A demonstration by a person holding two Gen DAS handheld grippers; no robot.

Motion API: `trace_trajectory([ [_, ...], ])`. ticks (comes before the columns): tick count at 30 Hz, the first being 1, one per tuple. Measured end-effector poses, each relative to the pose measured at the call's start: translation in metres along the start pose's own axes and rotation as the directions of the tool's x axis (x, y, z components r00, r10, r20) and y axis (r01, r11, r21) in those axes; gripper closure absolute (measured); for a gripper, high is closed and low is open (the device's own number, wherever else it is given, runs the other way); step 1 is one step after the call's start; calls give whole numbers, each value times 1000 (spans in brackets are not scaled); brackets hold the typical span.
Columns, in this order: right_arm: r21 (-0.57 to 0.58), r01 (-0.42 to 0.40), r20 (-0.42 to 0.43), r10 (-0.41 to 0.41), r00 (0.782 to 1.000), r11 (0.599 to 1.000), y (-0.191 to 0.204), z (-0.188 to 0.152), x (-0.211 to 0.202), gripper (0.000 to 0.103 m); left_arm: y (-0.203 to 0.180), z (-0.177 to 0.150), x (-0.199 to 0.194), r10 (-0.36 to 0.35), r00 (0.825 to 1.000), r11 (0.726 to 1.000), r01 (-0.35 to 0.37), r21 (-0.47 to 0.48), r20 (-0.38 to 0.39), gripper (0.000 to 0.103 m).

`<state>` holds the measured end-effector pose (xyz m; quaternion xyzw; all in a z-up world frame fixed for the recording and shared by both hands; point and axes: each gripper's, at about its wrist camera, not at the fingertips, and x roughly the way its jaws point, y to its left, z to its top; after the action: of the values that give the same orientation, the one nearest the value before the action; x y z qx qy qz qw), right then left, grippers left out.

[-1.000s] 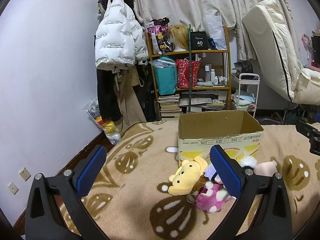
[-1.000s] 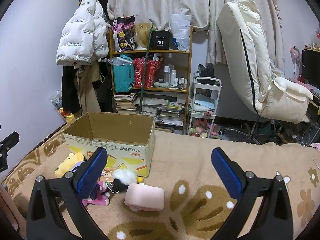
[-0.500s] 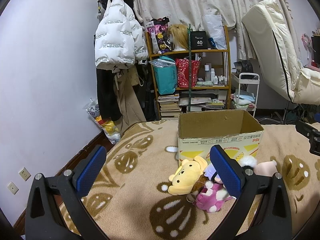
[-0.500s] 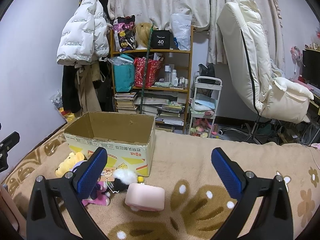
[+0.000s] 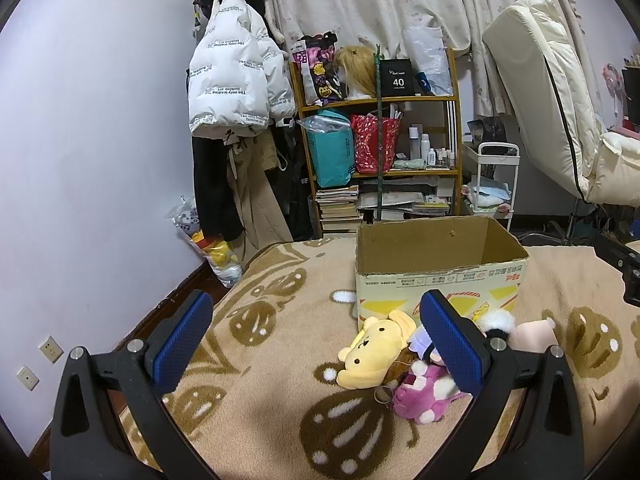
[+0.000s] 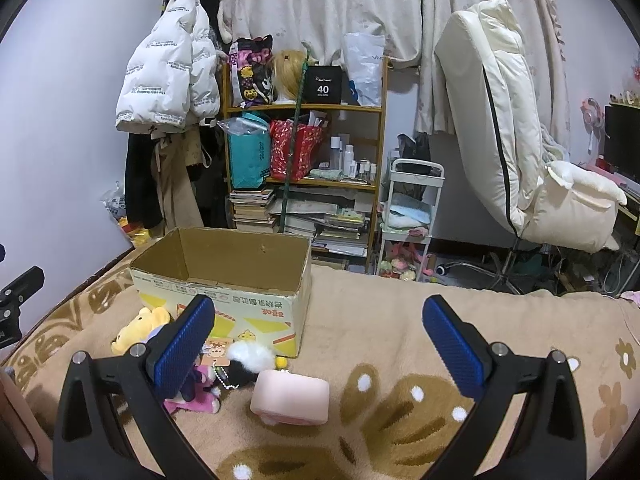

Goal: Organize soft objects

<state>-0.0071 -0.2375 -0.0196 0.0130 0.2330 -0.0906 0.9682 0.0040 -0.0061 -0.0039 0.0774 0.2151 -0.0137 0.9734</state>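
Both claws spread wide, holding nothing: left claw (image 5: 316, 336), right claw (image 6: 318, 336). Soft toys piled on the beige blanket (image 6: 380, 320) just in front of the open cardboard box (image 5: 436, 276): yellow bear plush (image 5: 372, 354), pink plush (image 5: 420, 396), pink cushion (image 6: 290, 398) beside them.

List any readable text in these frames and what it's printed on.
"40": black box on the top shelf; smaller lines above and below it are too small.
"The only leading": repeated on the white puffer jacket; the rest blurs.
Red characters on the cardboard box: upside down, unreadable.
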Motion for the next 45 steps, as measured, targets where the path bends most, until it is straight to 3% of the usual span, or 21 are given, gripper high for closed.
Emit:
trace_trajectory([
  [10, -1, 5, -1, -5, 1000, 1000, 1, 1, 0, 0, 0, -6, 12, 20, 999, 999, -19, 28, -46, 1],
  [24, -5, -4, -58, 3, 998, 1000, 2, 1, 26, 0, -13, 4, 47, -19, 994, 998, 25, 56, -110, 1],
  [30, -19, 9, -75, -11, 997, 1000, 5, -1, 39, 0, -23, 2, 74, -38, 984, 997, 50, 65, -173, 1],
  [45, 14, -4, -223, 7, 975, 1000, 1, -16, 91, 0, -31, -4, 120, -53, 958, 995, 74, 66, -283, 1],
])
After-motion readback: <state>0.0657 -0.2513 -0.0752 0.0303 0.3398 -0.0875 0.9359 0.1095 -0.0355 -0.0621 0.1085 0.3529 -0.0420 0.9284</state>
